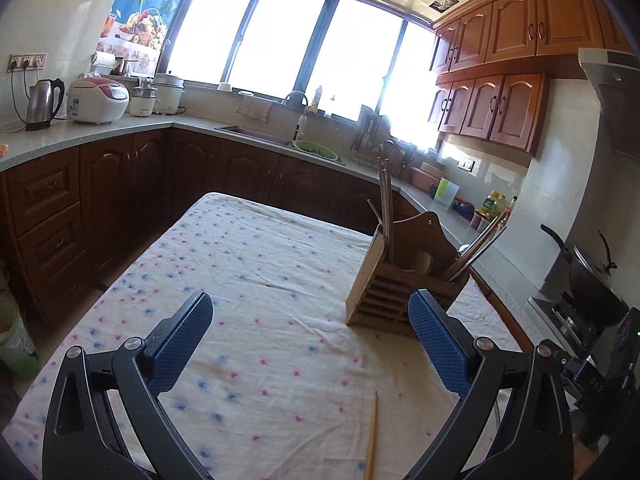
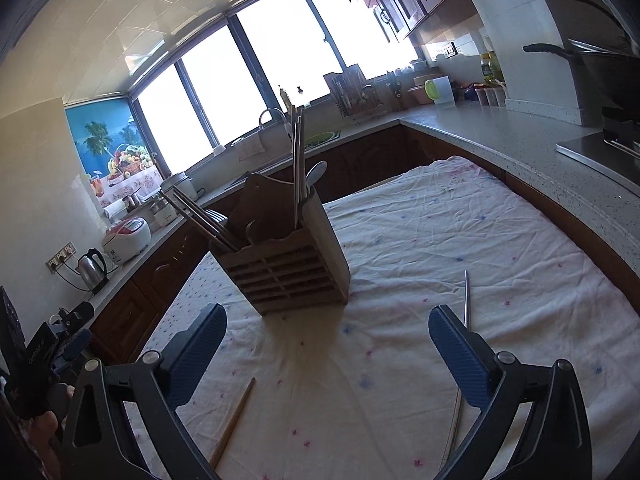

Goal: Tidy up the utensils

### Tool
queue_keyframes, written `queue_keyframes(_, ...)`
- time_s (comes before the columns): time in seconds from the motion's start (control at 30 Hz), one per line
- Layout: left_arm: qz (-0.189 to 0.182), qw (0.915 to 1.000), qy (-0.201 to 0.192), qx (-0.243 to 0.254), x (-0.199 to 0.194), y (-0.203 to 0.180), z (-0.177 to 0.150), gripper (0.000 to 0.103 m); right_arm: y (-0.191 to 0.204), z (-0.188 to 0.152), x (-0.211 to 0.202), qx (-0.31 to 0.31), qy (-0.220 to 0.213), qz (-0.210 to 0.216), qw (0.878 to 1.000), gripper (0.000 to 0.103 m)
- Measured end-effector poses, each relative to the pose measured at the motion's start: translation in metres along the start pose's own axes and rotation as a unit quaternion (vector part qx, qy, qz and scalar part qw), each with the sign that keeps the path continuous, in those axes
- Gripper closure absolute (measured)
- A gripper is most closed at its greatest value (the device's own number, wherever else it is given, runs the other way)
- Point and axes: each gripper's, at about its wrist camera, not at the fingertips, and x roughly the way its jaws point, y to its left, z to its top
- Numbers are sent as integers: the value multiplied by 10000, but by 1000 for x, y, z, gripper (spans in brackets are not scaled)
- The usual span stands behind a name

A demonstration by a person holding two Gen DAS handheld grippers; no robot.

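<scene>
A wooden slatted utensil holder (image 1: 396, 284) stands on the cloth-covered table (image 1: 248, 264), with chopsticks and a spoon standing in it. It also shows in the right wrist view (image 2: 292, 268). A wooden chopstick (image 1: 371, 444) lies on the cloth near my left gripper (image 1: 310, 312), which is open and empty. In the right wrist view a wooden chopstick (image 2: 232, 426) lies at lower left and a metal chopstick (image 2: 466, 300) lies beside the right finger. My right gripper (image 2: 326, 326) is open and empty, just short of the holder.
Kitchen counters wrap around the table, with a kettle (image 1: 42, 104), a rice cooker (image 1: 98, 100), a sink (image 1: 280, 136) and a stove with a wok (image 1: 592, 284). The left gripper shows at the left edge of the right wrist view (image 2: 36, 360).
</scene>
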Motion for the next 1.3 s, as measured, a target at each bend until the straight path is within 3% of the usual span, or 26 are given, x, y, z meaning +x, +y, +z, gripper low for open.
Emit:
queue_keyframes(0.13,69,9997,-204,106,-26,0,1,2,14,-3,-23,-239,-215,46,9995,0)
queue_keyframes(0.27,87,9982,-529,280,-54,-4,6,0,38,3,-54,-675,-706,103,9952,0)
queue_keyframes(0.4,106,9956,-778,518,-76,-12,6,0,66,1,-91,-1323,-1360,89,9818,0)
queue_keyframes(0.5,198,9938,-871,660,-81,-16,-2,0,78,-10,-104,-1698,-1618,-2,9721,0)
queue_keyframes(0.83,545,9897,-852,1016,-80,-21,-53,0,67,-56,-91,-1649,-1381,-288,9762,0)
queue_keyframes(1.3,645,9867,-685,1327,-82,-32,-85,0,49,-76,-96,-1559,-1217,-475,9791,0)
